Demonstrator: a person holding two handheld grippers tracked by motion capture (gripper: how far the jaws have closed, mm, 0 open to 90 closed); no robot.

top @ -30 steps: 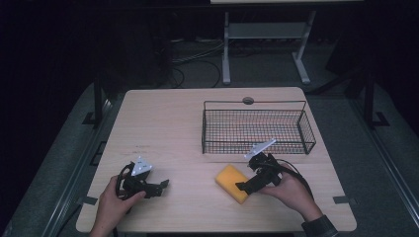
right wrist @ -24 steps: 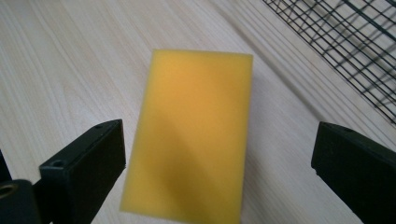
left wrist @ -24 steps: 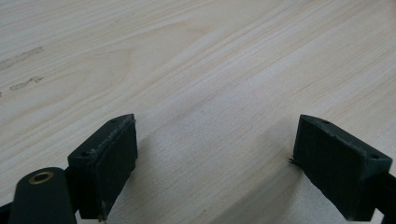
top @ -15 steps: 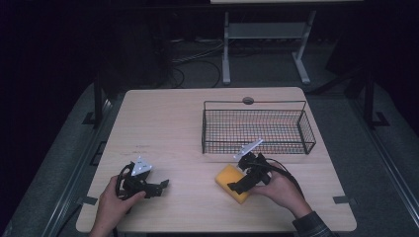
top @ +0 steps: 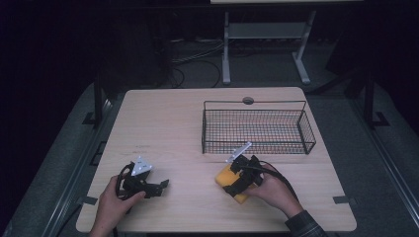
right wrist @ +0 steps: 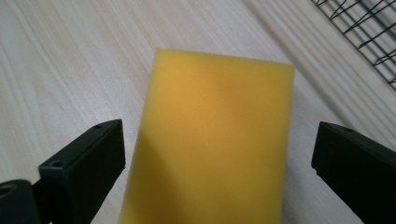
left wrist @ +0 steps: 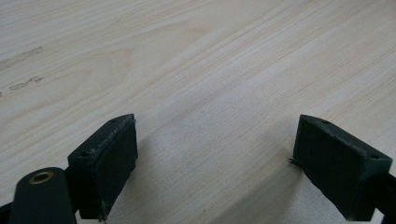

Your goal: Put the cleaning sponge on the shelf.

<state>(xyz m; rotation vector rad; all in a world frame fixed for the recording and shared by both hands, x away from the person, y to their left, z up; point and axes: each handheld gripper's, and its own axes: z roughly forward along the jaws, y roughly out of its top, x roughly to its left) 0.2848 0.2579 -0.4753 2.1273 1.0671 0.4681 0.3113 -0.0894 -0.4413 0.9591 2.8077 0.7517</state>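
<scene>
Right gripper view shows the yellow sponge (right wrist: 212, 140) lying flat on the desk (right wrist: 60, 70), between wide-open jaws, so the right gripper (top: 236, 181) should go lower and squeeze both long sides evenly. Its hand tips forward and down over the sponge near the wire basket (top: 257, 129). Over on the left, the left gripper (top: 157, 187) rests low on the desk, jaws open and empty.

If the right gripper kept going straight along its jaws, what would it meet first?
Most likely the yellow rectangular foam sponge, which lies flat on the light wooden table directly between the open jaws of the right gripper. The black wire basket sits farther off to one side, out of that line.
</scene>
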